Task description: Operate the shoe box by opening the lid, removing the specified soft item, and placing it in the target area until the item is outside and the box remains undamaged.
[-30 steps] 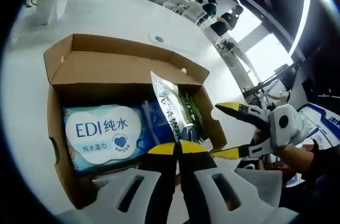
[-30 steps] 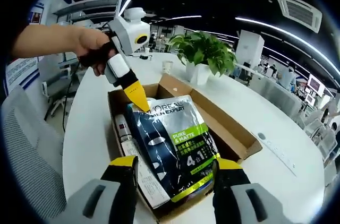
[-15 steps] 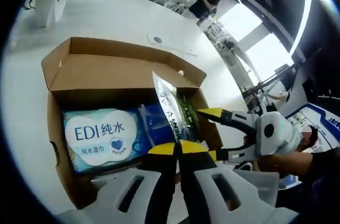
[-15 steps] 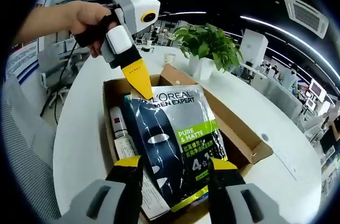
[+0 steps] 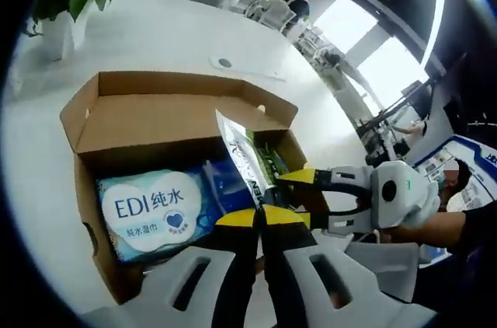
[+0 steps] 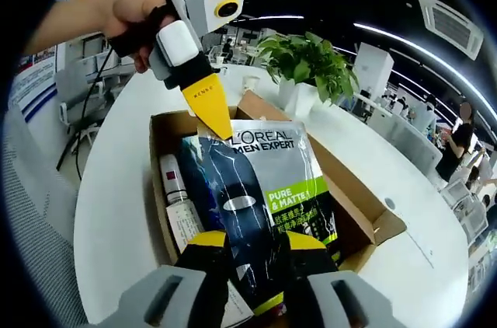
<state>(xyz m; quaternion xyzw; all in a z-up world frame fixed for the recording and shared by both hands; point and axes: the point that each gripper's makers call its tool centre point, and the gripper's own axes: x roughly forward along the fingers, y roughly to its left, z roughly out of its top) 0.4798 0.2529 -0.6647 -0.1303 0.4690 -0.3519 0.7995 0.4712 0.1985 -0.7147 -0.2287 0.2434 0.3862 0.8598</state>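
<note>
Right claw (image 6: 254, 241) narrowed around the pouch's (image 6: 264, 188) lower edge, likely to take it over. Left claw (image 5: 260, 218) pinches its top corner, standing it up in the open box (image 5: 167, 106). Wipes (image 5: 159, 204) lie flat beneath; desk (image 5: 147, 33) beyond.

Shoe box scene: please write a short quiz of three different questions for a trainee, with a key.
1. True or false: the shoe box lid is shut.
2. Which gripper pinches the top corner of the L'Oreal pouch?
A. left gripper
B. right gripper
C. neither
3. Fill in: beside the pouch in the box lies a blue pack of wipes labelled ____.

Key:
1. False, the lid is folded open.
2. A, the left gripper; the right gripper's jaws sit around the pouch's lower edge.
3. EDI.
</note>
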